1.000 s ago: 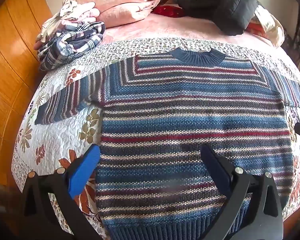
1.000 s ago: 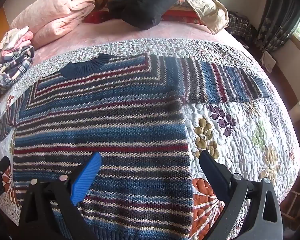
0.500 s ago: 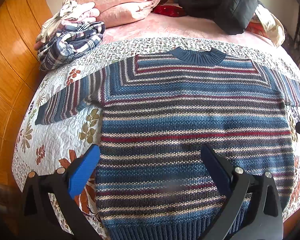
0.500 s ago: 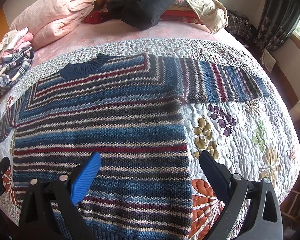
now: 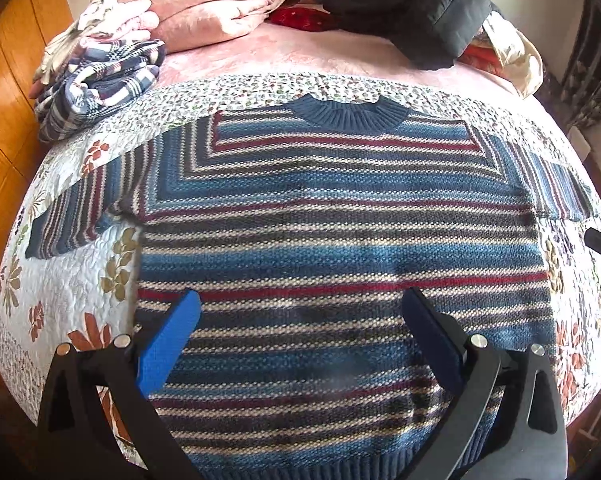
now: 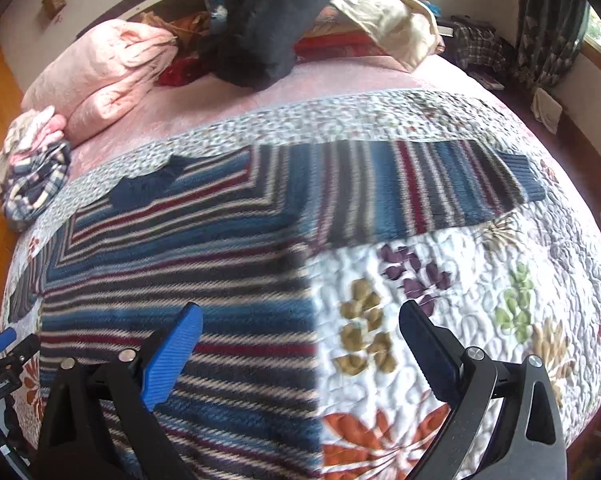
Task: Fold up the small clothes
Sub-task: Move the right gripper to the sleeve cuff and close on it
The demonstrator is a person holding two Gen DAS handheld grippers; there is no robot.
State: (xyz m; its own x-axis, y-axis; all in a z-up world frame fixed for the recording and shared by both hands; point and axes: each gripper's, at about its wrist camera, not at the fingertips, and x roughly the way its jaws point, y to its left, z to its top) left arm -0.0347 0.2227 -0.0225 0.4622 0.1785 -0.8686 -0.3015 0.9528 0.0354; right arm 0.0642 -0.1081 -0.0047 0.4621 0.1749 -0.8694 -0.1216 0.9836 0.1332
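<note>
You're swinging the right claw point(image 6: 300, 340) outward, spread and empty, off the striped sweater's point(image 5: 340, 240) flat body toward its sleeve point(image 6: 440, 184) ahead-right on the quilt point(image 6: 500, 280), left claw point(image 5: 300, 328) hovering spread over the hem — sleeve fold looks next.

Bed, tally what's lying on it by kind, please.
Striped sweater: 1
Floral quilt: 1
Plaid clothes bundle: 1
Pink folded blanket: 1
Black jacket: 1
Cream garment: 1
Total: 6
</note>
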